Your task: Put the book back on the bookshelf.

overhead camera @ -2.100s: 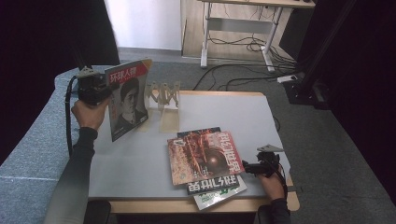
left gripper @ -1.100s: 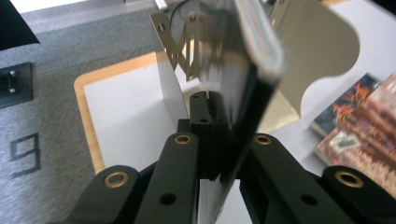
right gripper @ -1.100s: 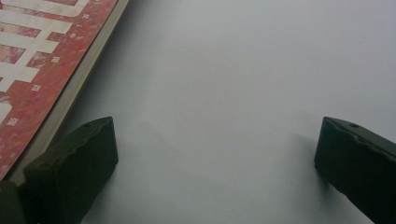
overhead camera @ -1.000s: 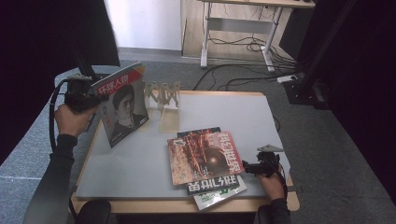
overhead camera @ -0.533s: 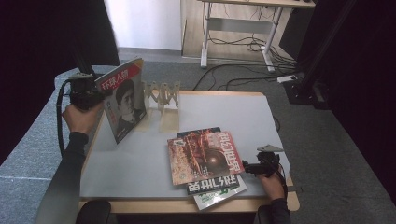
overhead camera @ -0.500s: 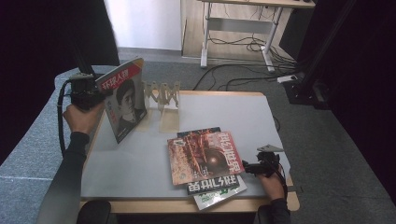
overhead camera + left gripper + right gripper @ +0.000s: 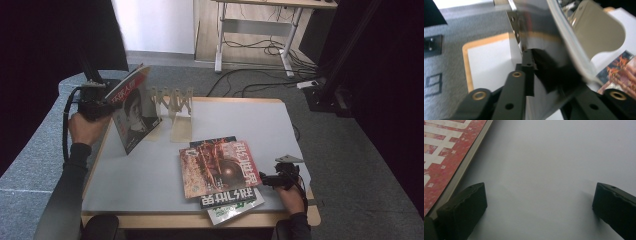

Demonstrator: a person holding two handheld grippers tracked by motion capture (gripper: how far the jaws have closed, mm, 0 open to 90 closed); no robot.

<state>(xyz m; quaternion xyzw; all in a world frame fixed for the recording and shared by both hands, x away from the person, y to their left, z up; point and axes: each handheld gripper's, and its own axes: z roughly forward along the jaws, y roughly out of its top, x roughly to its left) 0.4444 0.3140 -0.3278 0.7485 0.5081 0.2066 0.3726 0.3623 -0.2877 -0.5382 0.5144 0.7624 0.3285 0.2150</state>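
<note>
My left gripper (image 7: 106,102) holds a magazine with a face on its cover (image 7: 132,117) by its top corner. The magazine stands tilted, its lower edge on the table's left side, just left of a wooden accordion rack (image 7: 172,100). In the left gripper view the magazine (image 7: 554,50) sits between the jaws of the left gripper (image 7: 544,65), which have just been opening a little but still pinch it. My right gripper (image 7: 265,178) rests open on the table beside a red magazine (image 7: 217,167). The right gripper (image 7: 540,202) has bare table between its jaws, with the red magazine (image 7: 444,157) to the left.
The red magazine lies on top of other magazines (image 7: 232,200) that jut over the front edge of the white table (image 7: 150,170). Cables and a desk frame (image 7: 255,30) stand on the floor beyond the table. Grey carpet surrounds it.
The left hand has brought the magazine more upright and slightly toward the rack. The right gripper and the stacked magazines have stayed put.
</note>
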